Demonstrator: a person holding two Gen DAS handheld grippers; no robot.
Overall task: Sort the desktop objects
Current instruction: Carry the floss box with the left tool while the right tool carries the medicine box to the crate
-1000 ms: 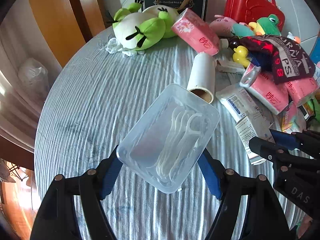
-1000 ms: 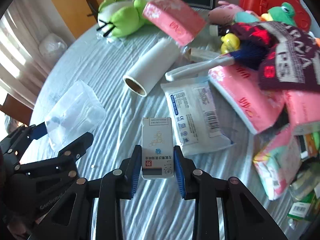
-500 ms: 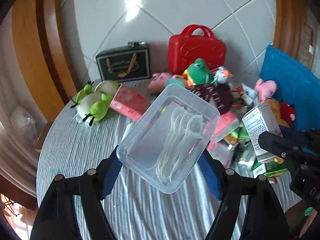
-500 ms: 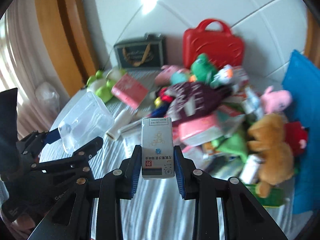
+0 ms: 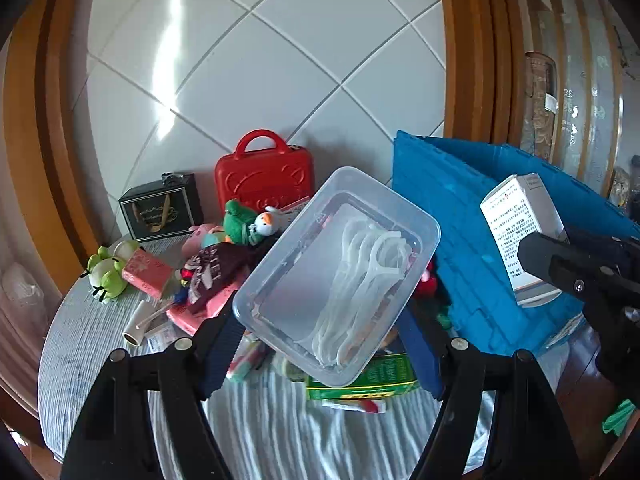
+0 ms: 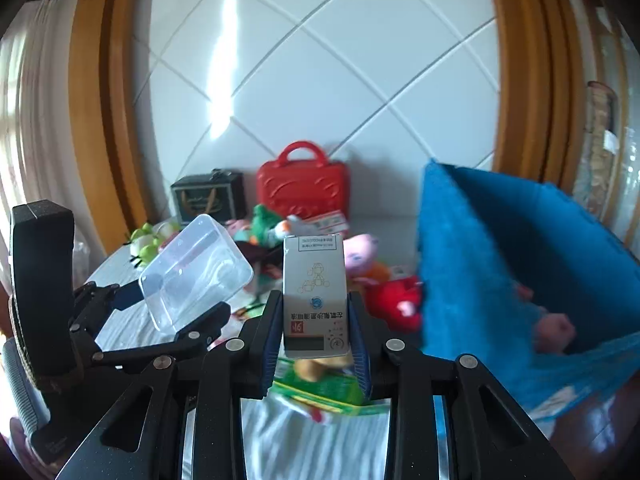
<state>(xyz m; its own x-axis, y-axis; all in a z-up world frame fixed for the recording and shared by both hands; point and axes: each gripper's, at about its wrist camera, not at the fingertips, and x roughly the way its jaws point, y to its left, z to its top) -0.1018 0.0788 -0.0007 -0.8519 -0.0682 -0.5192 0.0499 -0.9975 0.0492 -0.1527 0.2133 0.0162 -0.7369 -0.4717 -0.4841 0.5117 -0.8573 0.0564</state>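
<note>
A round table (image 5: 76,344) under a grey striped cloth carries a heap of clutter. At its far edge stand a black bag (image 5: 162,208) and a red case (image 5: 264,180). On the left lie a green plush (image 5: 106,272), a pink pack (image 5: 148,272) and a white roll (image 5: 138,322). Near the front lies a green box (image 5: 384,376). At the right stands a blue crate (image 5: 452,248).

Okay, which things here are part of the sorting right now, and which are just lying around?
In hand now:
- clear plastic tub with white floss picks, in the left gripper
- small white carton, in the right gripper
- blue crate, the likely drop spot

Lying about:
- red case
- black gift bag
- green plush
- green box
</note>
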